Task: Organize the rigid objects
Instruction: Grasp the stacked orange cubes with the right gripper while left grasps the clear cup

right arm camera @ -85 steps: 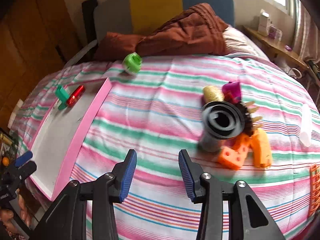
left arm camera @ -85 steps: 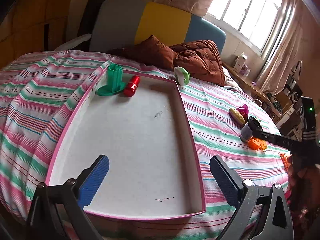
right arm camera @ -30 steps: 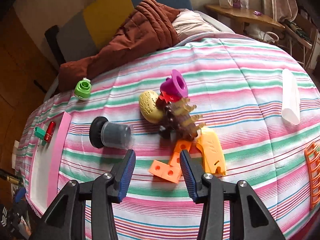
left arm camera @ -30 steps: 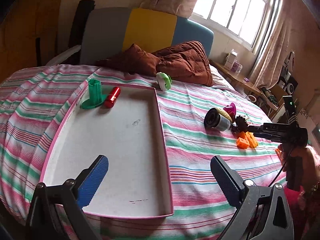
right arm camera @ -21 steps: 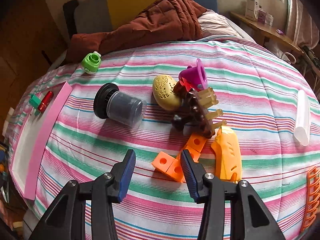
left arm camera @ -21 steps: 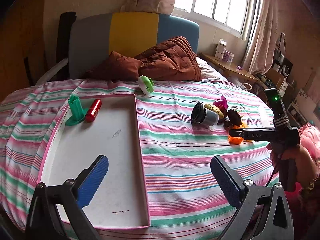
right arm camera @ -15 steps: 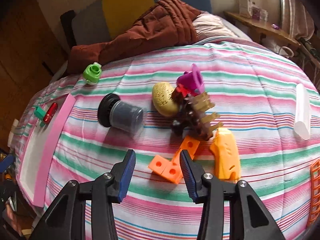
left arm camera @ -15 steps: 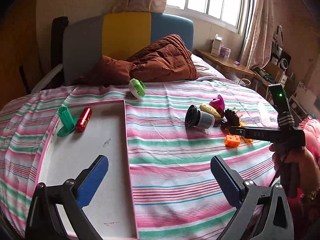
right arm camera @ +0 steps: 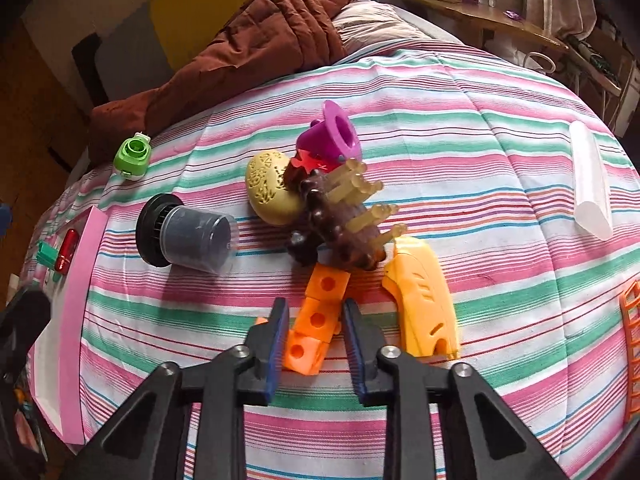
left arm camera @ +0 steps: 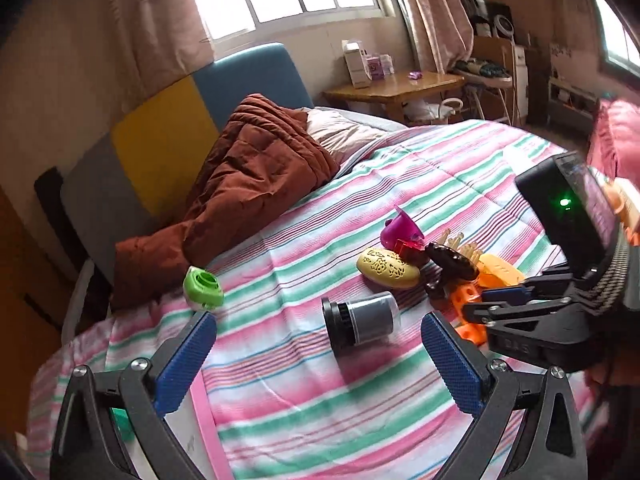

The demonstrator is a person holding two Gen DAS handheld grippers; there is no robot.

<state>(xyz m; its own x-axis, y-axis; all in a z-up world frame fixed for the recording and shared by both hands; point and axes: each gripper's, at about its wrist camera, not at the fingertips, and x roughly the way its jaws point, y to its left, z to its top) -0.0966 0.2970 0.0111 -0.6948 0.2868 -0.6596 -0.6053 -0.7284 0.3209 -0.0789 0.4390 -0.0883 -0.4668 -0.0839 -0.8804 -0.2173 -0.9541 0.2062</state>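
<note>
Orange block chain [right arm camera: 318, 318], a run of linked cubes with round holes, lies on the striped bedspread [right arm camera: 480, 128] between the blue pads of the right gripper [right arm camera: 314, 334], whose fingers are clamped against its sides; just to its right lies a yellow-orange plastic shell [right arm camera: 424, 300], and touching its far end is a brown spiky toy [right arm camera: 340, 220] with tan pegs; beyond that sit a tan perforated oval [right arm camera: 270, 192] and a purple funnel-shaped cup [right arm camera: 334, 136], all bunched together; a dark jar with a black lid [right arm camera: 188, 236] lies on its side to the left of the heap, apart from it; a green round cap [right arm camera: 134, 156] rests farther off near the brown quilt [right arm camera: 260, 28]; the pink-rimmed tray [right arm camera: 82, 280] at the left edge holds a red cylinder [right arm camera: 66, 250] beside a green piece [right arm camera: 46, 256]; a clear tube [right arm camera: 590, 184] lies well to the right; the left gripper [left arm camera: 318, 364] hangs above the bedspread with fingers spread wide and nothing between them, the dark jar lying ahead of it.
</note>
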